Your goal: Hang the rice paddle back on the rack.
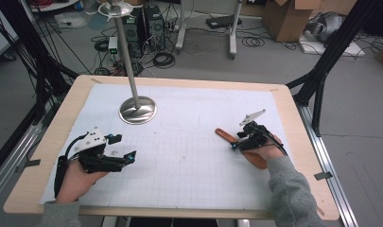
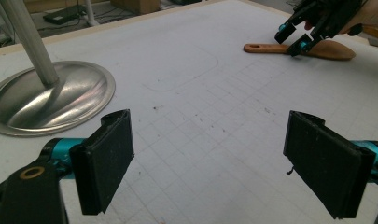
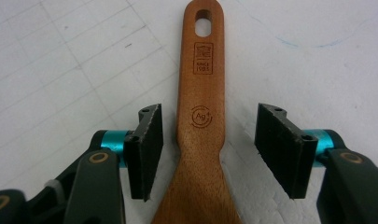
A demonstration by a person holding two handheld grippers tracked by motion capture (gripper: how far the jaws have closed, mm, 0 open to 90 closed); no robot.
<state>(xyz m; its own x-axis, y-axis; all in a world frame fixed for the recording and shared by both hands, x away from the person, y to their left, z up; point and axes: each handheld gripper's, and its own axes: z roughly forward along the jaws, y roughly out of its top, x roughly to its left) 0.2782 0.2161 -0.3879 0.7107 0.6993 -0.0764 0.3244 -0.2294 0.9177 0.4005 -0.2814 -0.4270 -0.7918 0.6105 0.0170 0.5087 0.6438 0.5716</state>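
From above, my left claw (image 1: 114,152) rests at about 8 o'clock on the bench (image 1: 73,101), and its jaws are released with nothing between them. My left hand (image 1: 75,182) lies on the white gridded mat (image 1: 189,142). At 11 o'clock from this claw stands the metal stand (image 1: 137,111), a round shiny base with a thin pole that rises toward the far edge.

The left claw's own view gives what the high view cannot: the two black pads (image 2: 107,161) stand wide apart over bare mat, and the stand's base (image 2: 51,98) is at 10 o'clock, near but not touching. At 1 o'clock in that view I see the wooden spatula (image 2: 266,48) far off, with my right claw (image 2: 294,39) low over it.

In the high view, the spatula (image 1: 225,135) lies flat at about 4 o'clock on the bench, its handle toward 10 o'clock, and my right claw (image 1: 236,142) and right hand (image 1: 269,151) cover its middle.

The right claw's own view shows the detail. The spatula (image 3: 200,140) runs straight between my two pads (image 3: 147,149), handle hole at 12 o'clock and stamped marks on the wood. The left pad is just beside the edge of the handle, the right pad is clearly apart. So the right claw (image 3: 209,147) is around the spatula but does not grasp it yet.
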